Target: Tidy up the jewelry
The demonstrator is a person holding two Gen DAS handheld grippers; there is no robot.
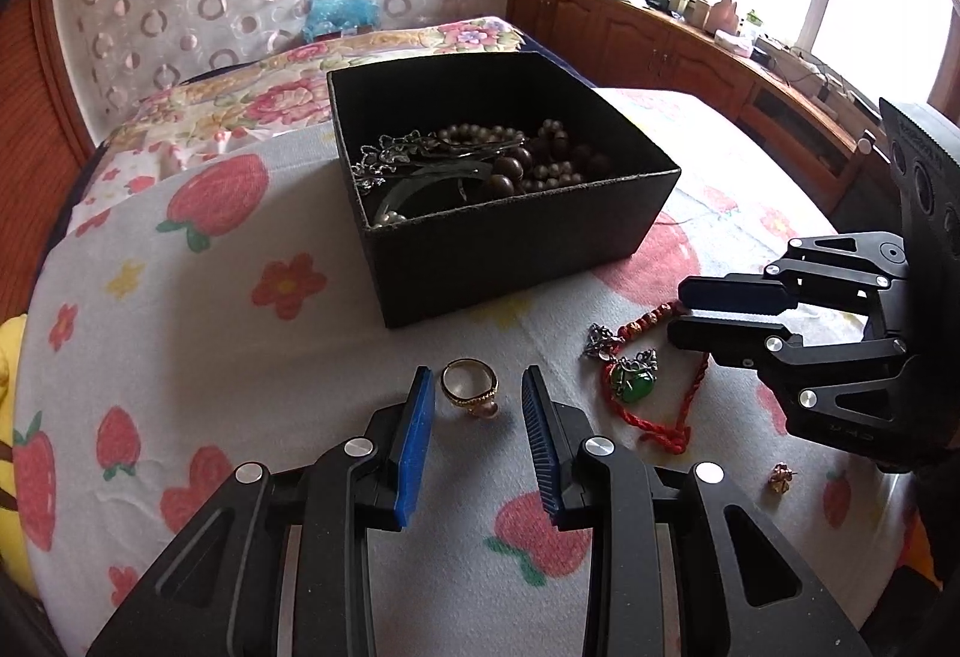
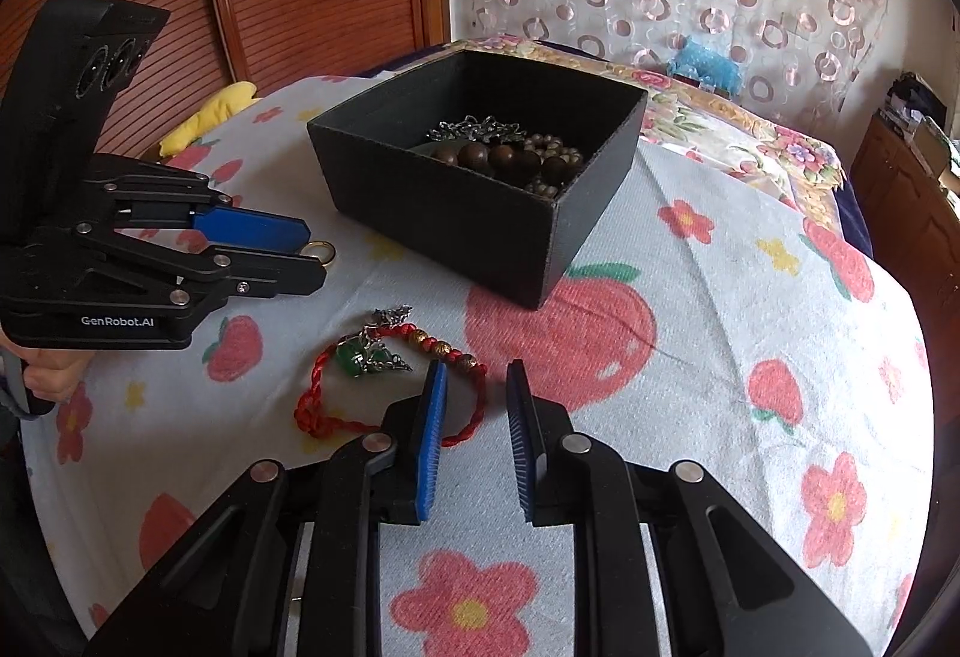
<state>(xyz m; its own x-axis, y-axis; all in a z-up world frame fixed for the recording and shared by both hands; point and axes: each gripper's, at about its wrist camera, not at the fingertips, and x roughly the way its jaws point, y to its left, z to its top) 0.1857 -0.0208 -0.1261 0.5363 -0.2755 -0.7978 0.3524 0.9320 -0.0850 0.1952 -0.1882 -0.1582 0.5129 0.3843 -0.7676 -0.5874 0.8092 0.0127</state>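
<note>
A black open box (image 1: 522,237) (image 2: 444,213) on the table holds bead strings, a silver chain and a bangle. A gold ring (image 1: 470,387) (image 2: 320,253) lies on the cloth between the tips of my open left gripper (image 1: 477,387) (image 2: 312,252), not gripped. A red cord bracelet with a green pendant (image 1: 636,387) (image 2: 366,357) lies to the right of the ring. My right gripper (image 2: 477,387) (image 1: 681,309) is open, its tips at the beaded end of the cord. A small gold earring (image 1: 780,477) lies at the near right.
The table (image 1: 180,327) wears a strawberry and flower cloth. A bed with a floral quilt (image 1: 360,57) stands behind it. A wooden cabinet (image 1: 690,51) with clutter runs under the window. A yellow cloth (image 2: 210,114) lies at the table's far left edge.
</note>
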